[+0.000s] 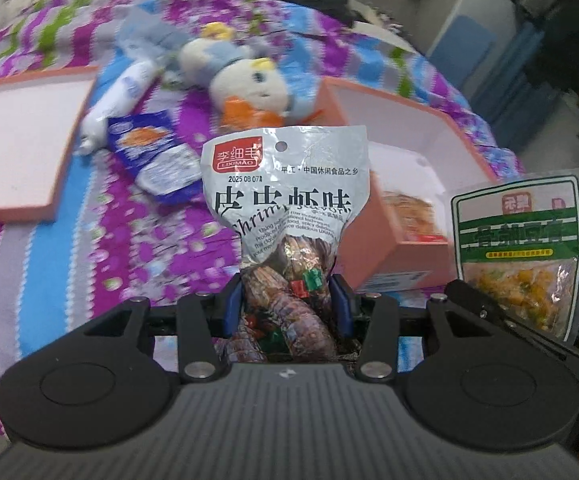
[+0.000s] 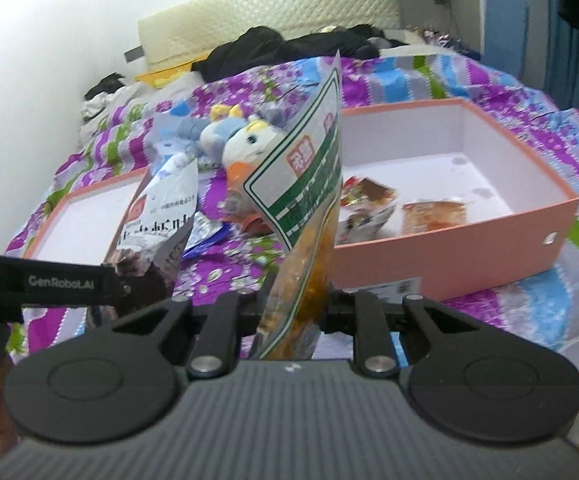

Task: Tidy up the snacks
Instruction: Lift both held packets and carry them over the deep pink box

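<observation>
Snacks are held in both grippers above the bed's purple floral bedspread [image 1: 137, 240]. A silver foil shrimp-flavour pouch [image 1: 285, 208] is pinched at its lower end by the left gripper [image 1: 287, 308], whose jaws are closed partway against its bulging sides, so that its long axis stands upright. A flat green-and-white clear-windowed pouch of yellow pickled vegetables [image 2: 309, 184] is clamped edge-on by the right gripper [image 2: 295, 304], the jaws narrow on the thin packet, which also rises upright.

The open pink cardboard box with white lining [image 2: 529, 216] lies ahead and to the right of both grippers, and two snack packets [image 2: 401, 208] are already seen lying inside it. The right hand is judged the nearer to it; the left gripper is seen just beside the right one, on the side away from the box. The pink box lid [image 1: 21, 136] rests upturned to the left, and a blue-and-white foil sachet [image 1: 157, 156] lies between lid and box, near a white duck-like plush toy [image 1: 249, 84].
</observation>
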Demonstrator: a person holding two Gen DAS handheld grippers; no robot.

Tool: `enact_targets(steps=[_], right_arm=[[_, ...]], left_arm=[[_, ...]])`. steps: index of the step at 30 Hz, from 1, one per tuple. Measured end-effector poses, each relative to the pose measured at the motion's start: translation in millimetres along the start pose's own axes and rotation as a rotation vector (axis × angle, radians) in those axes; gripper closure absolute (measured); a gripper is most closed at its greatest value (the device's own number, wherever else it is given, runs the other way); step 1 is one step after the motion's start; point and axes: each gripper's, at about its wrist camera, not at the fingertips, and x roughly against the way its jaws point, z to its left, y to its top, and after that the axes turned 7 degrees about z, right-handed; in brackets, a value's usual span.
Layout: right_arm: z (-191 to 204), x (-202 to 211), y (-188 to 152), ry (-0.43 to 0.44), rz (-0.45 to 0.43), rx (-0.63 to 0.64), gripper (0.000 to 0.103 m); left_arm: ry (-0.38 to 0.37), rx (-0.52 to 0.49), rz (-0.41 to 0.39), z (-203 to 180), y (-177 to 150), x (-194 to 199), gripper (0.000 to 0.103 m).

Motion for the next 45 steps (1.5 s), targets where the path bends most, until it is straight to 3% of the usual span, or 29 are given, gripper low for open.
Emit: enact_targets(steps=[13, 20, 31, 43, 45], right_arm=[[-56, 19, 33, -0.068, -0.067, -0.059, 0.081], [-90, 5, 67, -0.092, -0.065, -0.068, 0.081], [-140, -58, 108, -0.110, -0.019, -0.121, 0.081], [-177, -130, 103, -0.113, 0.084, -0.179, 0.080], [-181, -138, 102, -0.117, 0.094, -0.197, 0.079]], left_arm=[[-0.068, -0.117, -0.028, -67, 50, -7, 0.053], [-0.093, -0.147, -0.017, -94, 93, -35, 0.053], [-0.094, -0.203, 0.050, -136, 152, -110, 0.052], [-0.111, -0.207, 0.171, -142, 181, -193, 0.052], [-0.110, -0.214, 0.186, -144, 182, -202, 0.046]])
